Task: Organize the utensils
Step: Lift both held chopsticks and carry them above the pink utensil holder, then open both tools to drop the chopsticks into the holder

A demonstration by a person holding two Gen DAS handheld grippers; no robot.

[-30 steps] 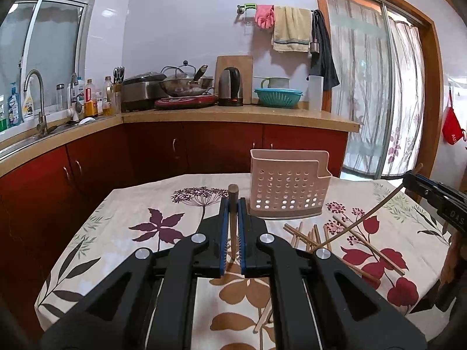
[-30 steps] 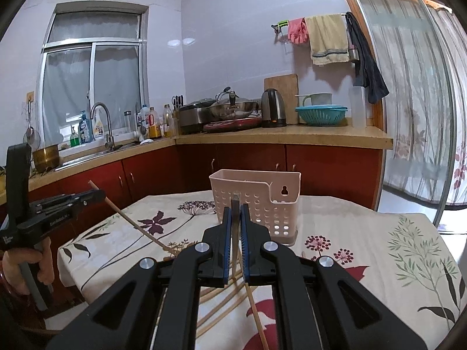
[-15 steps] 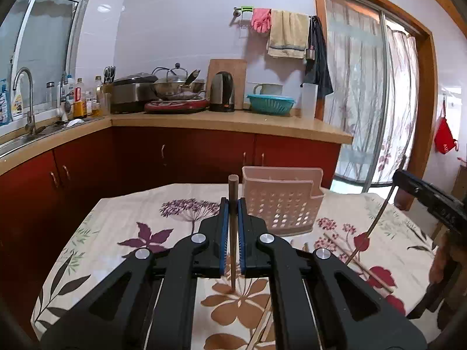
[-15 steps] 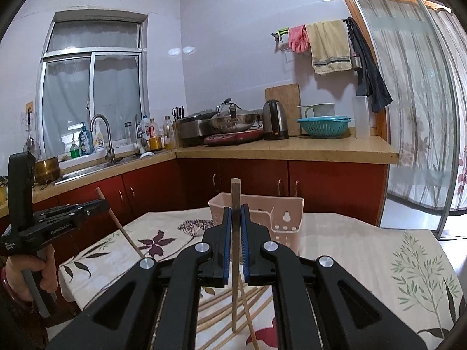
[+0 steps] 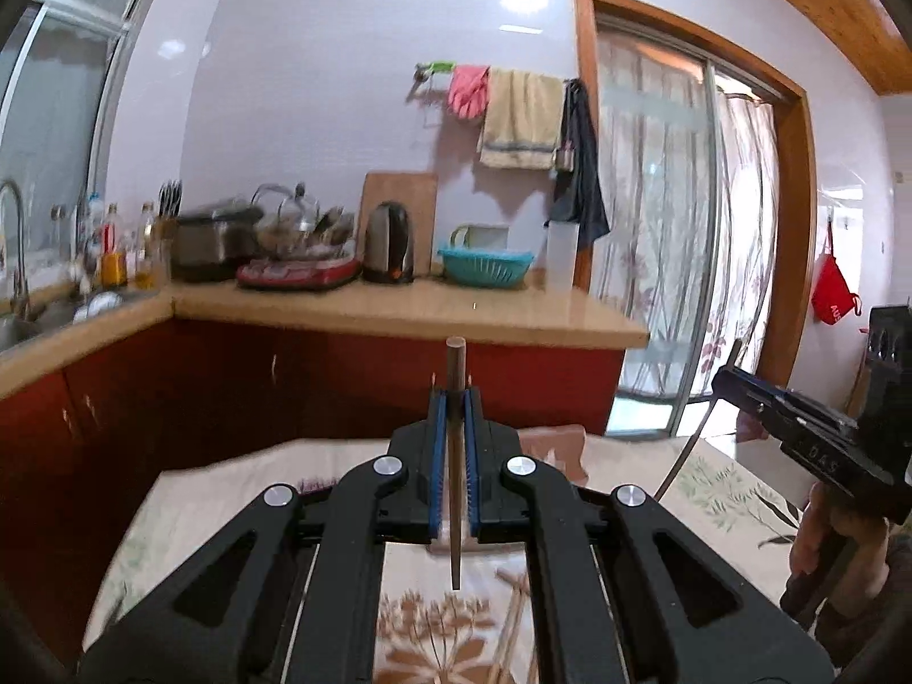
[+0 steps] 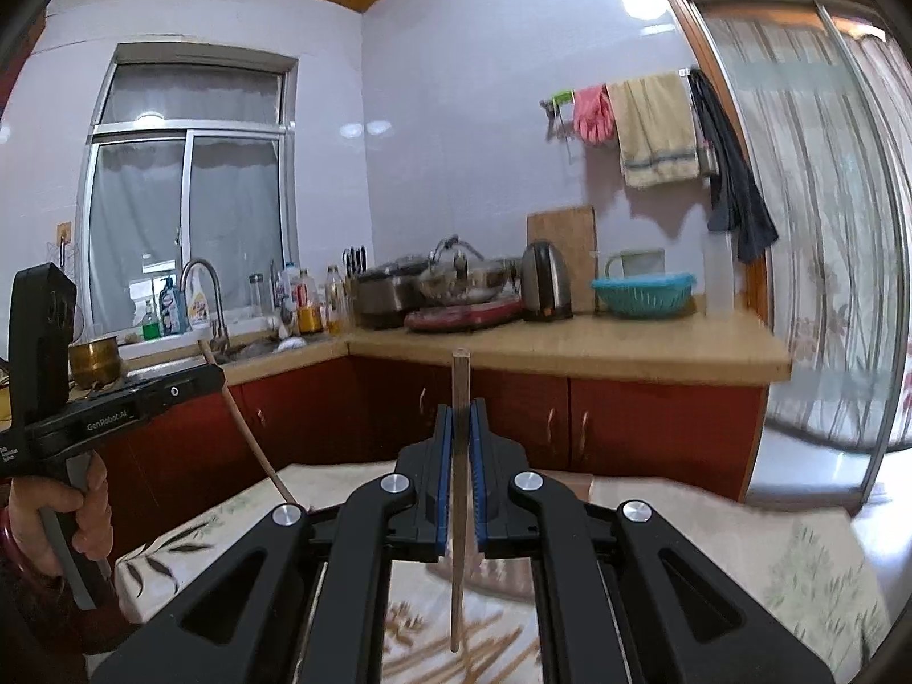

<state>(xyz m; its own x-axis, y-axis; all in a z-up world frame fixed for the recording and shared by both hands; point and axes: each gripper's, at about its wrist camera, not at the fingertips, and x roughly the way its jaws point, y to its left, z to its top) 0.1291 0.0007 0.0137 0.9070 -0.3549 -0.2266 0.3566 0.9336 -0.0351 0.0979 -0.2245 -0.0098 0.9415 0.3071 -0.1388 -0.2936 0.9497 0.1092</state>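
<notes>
Currently your left gripper (image 5: 455, 399) is clamped narrow on a dark chopstick (image 5: 455, 518). That stick stands nearly upright between the blue pads (image 5: 436, 456); its blunt top pokes out above the fingertips and its thin end hangs free above the tablecloth (image 5: 199, 496). Seen from the right wrist camera, the same stick (image 6: 245, 433) slants down out of the left gripper (image 6: 214, 379), which your left hand (image 6: 62, 513) carries by its handle.

Your right gripper (image 6: 460, 416) is likewise closed tight, on a paler chopstick (image 6: 458, 513). It too sits close to vertical, square top showing above the jaws, lower tip hanging clear over the table. From the left wrist camera the right gripper (image 5: 721, 385) shows at the right edge with its stick (image 5: 687, 450) angling down from it, and your right hand (image 5: 826, 536) below.

Loose chopsticks (image 6: 456, 650) lie in a scatter on the cloth under both grippers; a few also show in the left view (image 5: 513, 610).

The pink perforated basket (image 5: 561, 450) stands on the table just past the grippers, mostly hidden behind the fingers. Only its rim corner shows in the left view, and a blurred lower part of it (image 6: 501, 575) in the right view. Both held sticks are outside it.

Background: the counter (image 6: 598, 342) with kettle, pans and a teal colander is motion-blurred.
</notes>
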